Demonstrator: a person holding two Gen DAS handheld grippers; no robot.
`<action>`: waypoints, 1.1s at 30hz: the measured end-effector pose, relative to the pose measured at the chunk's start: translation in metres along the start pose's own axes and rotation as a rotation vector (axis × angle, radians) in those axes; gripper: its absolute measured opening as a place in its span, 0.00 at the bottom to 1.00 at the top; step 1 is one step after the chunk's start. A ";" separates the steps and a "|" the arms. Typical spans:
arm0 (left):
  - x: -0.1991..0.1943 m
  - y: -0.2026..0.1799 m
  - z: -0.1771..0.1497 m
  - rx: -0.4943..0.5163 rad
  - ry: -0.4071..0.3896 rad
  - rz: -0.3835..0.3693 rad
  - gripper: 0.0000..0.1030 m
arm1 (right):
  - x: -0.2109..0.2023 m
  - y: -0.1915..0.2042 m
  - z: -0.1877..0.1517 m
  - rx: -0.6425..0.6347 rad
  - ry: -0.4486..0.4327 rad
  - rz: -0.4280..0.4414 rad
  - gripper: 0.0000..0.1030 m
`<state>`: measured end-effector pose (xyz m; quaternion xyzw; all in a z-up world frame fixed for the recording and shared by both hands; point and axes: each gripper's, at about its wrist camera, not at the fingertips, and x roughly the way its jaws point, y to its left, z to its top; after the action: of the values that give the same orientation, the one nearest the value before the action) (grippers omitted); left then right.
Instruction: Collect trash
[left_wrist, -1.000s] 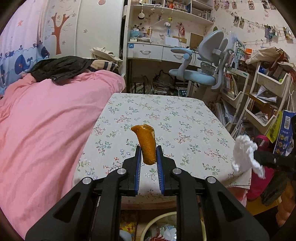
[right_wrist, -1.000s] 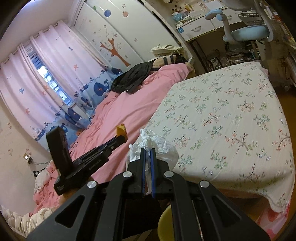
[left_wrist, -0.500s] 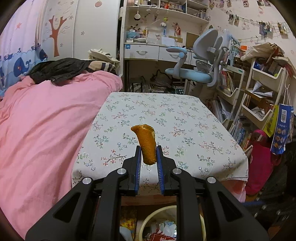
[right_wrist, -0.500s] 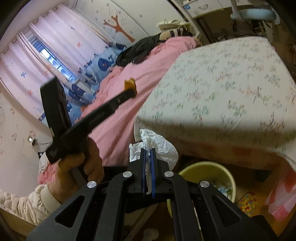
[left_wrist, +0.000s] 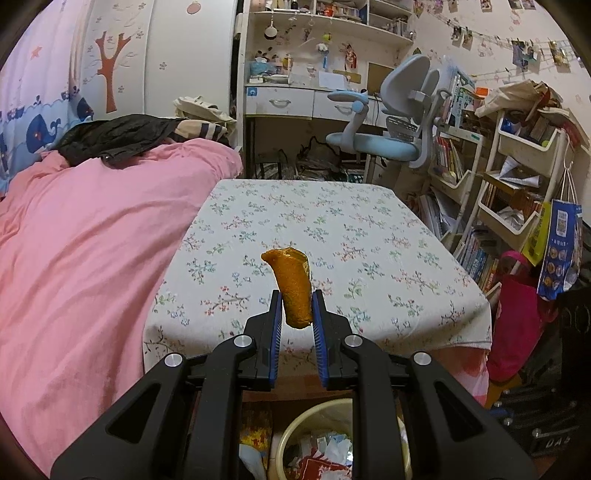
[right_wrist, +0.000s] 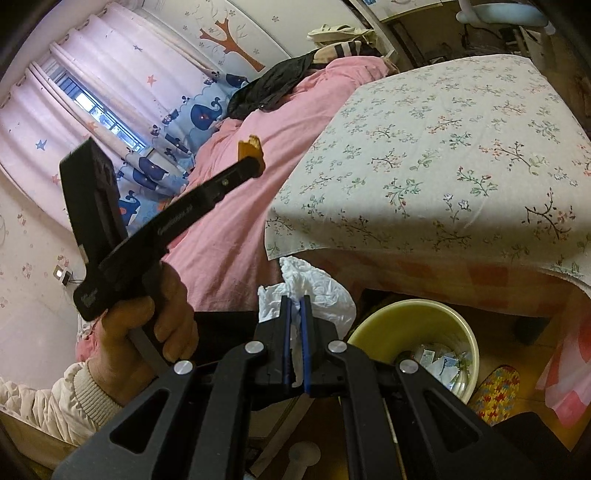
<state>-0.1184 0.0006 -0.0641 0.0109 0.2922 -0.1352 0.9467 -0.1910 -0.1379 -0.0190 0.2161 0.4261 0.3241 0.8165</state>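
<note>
My left gripper is shut on a curled orange peel, held upright above the near edge of the flowered table. The right wrist view shows the same left gripper from the side, in a person's hand, with the orange peel sticking out of its tip. My right gripper is shut on a crumpled white tissue, low beside the table's edge. A pale yellow bin with scraps inside stands under the table, just right of the tissue. The bin also shows below my left fingers.
A pink bed runs along the table's left side, with dark clothes on it. A blue desk chair and crowded shelves stand beyond and to the right. A red bag sits by the table's right corner. A coloured slipper lies near the bin.
My right gripper has sunk with the tissue from above the table's edge to beside the bin. My left gripper with the peel has drawn back a little toward the table's near edge.
</note>
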 end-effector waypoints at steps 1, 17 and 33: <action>-0.001 -0.002 -0.003 0.004 0.006 0.000 0.15 | -0.001 0.000 -0.001 0.004 -0.003 0.001 0.06; -0.009 -0.022 -0.056 0.035 0.135 -0.030 0.15 | 0.008 -0.003 -0.024 0.058 0.045 -0.048 0.07; 0.013 -0.038 -0.094 0.100 0.342 -0.031 0.35 | 0.027 -0.016 -0.043 0.041 0.169 -0.293 0.41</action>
<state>-0.1699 -0.0304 -0.1476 0.0762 0.4420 -0.1602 0.8793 -0.2098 -0.1264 -0.0678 0.1403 0.5266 0.2100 0.8118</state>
